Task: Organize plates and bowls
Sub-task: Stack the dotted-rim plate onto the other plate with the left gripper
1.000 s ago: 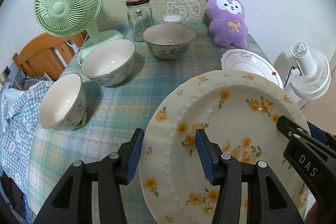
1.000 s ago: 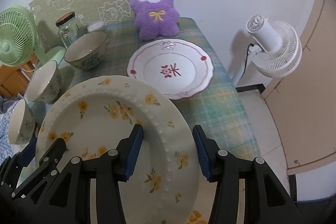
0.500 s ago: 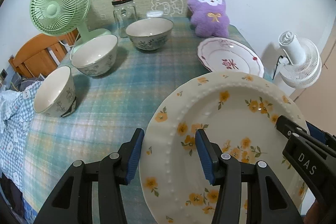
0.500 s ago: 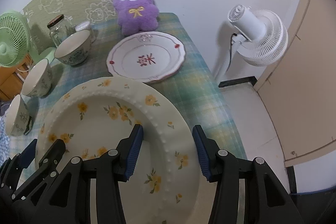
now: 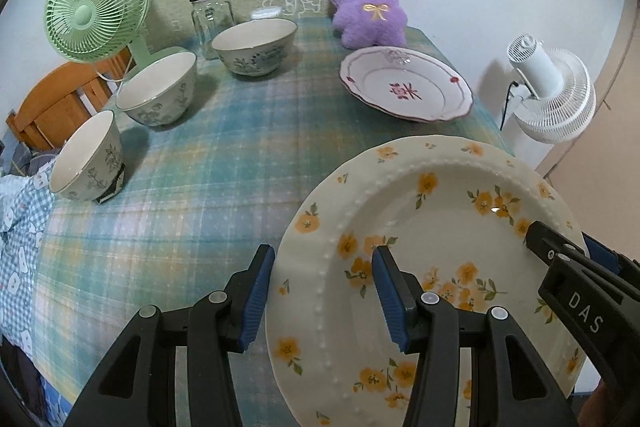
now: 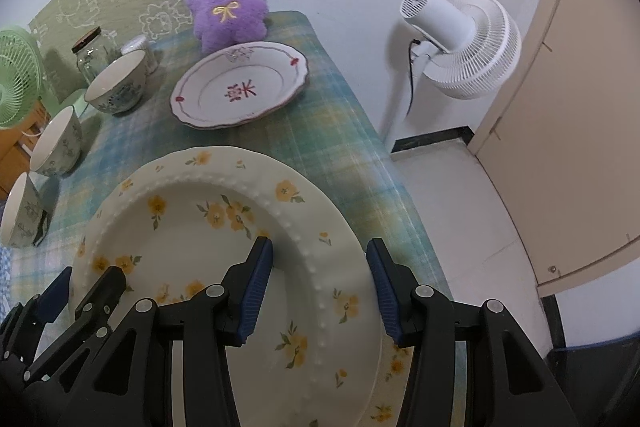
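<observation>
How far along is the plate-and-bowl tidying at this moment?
Early. Nothing looks stacked: the three bowls sit apart on the table and the red-patterned plate lies alone. In hand: the yellow-flowered plate, gripped at opposite rims by the left hand-held gripper and right hand-held gripper. Left: setting it down and nesting the bowls.

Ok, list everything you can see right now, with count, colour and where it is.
yellow-flowered plate: one, cream, nearest, held between both grippers
red-patterned plate: one, white, far right of table, before the plush
bowls: three, pale with grey-green floral outsides, in a row along the table's left
glass jar: one, clear with dark lid, at the back
plush toy: one, purple, back right
desk fan: one, green, back left
standing fan: one, white, on the floor right of the table
tablecloth: one, blue-green plaid
left gripper: black, blue pads, astride plate's left rim
right gripper: same, astride right rim
</observation>
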`<state>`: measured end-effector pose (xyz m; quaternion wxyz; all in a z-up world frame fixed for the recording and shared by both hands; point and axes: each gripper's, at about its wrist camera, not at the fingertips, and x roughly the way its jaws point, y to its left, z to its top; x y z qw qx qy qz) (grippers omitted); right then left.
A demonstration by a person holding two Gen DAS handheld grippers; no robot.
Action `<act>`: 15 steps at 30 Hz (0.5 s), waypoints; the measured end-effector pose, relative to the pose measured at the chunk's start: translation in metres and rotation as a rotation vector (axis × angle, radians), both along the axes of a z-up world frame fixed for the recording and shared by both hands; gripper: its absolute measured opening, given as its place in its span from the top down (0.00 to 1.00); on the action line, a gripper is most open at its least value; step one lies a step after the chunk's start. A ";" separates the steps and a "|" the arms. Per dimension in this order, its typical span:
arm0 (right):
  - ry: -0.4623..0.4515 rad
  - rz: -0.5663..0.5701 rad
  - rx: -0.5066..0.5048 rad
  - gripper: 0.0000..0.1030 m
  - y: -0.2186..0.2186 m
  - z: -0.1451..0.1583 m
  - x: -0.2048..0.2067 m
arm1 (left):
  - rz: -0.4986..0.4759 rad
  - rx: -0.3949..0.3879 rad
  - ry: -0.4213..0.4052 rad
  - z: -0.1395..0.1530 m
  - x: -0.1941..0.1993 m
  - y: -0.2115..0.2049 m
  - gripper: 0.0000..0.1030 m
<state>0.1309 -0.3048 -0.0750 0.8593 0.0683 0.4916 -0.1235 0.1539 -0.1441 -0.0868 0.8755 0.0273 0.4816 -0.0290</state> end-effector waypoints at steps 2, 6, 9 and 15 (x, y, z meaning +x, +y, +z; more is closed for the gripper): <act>0.004 -0.003 0.006 0.49 -0.003 -0.004 -0.004 | -0.002 0.005 0.000 -0.002 -0.004 -0.004 0.51; 0.002 0.000 0.012 0.49 -0.007 -0.010 -0.012 | 0.002 0.022 0.001 -0.007 -0.011 -0.008 0.51; 0.003 -0.001 0.016 0.49 -0.009 -0.015 -0.016 | 0.007 0.025 0.005 -0.012 -0.015 -0.011 0.51; 0.002 -0.002 0.005 0.49 -0.013 -0.020 -0.026 | 0.010 0.017 0.012 -0.019 -0.027 -0.016 0.51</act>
